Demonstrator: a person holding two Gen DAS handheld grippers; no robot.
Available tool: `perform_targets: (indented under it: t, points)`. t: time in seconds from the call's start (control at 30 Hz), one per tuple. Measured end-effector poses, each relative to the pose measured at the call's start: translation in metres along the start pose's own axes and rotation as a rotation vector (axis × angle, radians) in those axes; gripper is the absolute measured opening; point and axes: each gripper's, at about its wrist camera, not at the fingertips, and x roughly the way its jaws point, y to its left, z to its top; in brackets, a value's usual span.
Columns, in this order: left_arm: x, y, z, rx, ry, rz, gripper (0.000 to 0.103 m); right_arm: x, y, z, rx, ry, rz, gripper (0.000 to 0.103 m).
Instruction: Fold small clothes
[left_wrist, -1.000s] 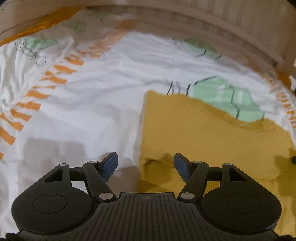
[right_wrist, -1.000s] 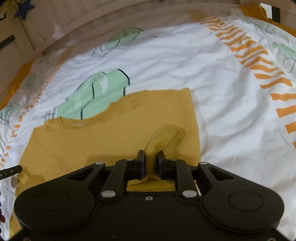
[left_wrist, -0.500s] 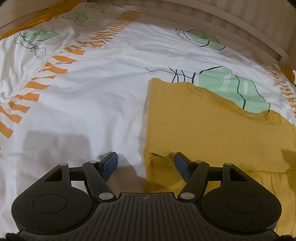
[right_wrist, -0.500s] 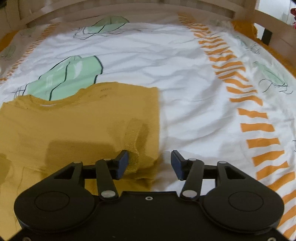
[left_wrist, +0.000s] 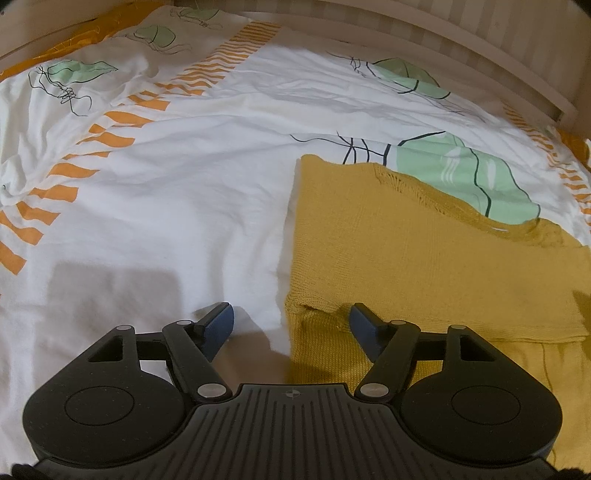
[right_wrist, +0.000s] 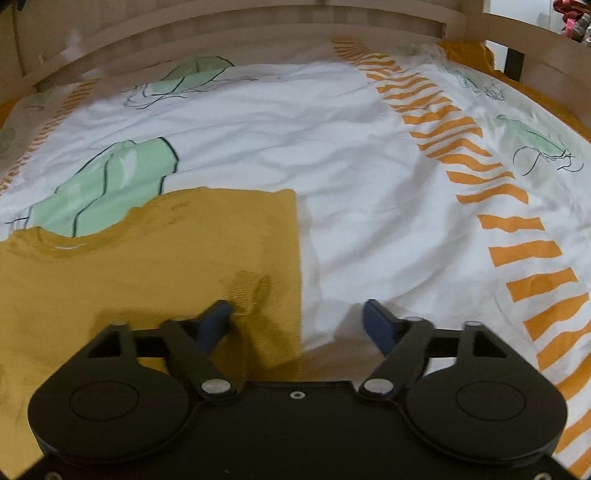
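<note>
Mustard knit top (left_wrist: 424, 266) bears no legible label; left tool (left_wrist: 291, 319) and right tool (right_wrist: 297, 314) opening, gripping nothing.

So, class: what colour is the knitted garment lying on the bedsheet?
Mustard yellow, plain; the garment shows best in the left wrist view.

No legible text, labels or numbers anywhere
</note>
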Motion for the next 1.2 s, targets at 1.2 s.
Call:
perform_targets:
  t: [1.2]
  points:
    - [-0.031,-0.002,-0.009,-0.014,0.038,0.018,0.077,-0.082,0.008,-0.014,0.121,-0.070,0.129,0.102]
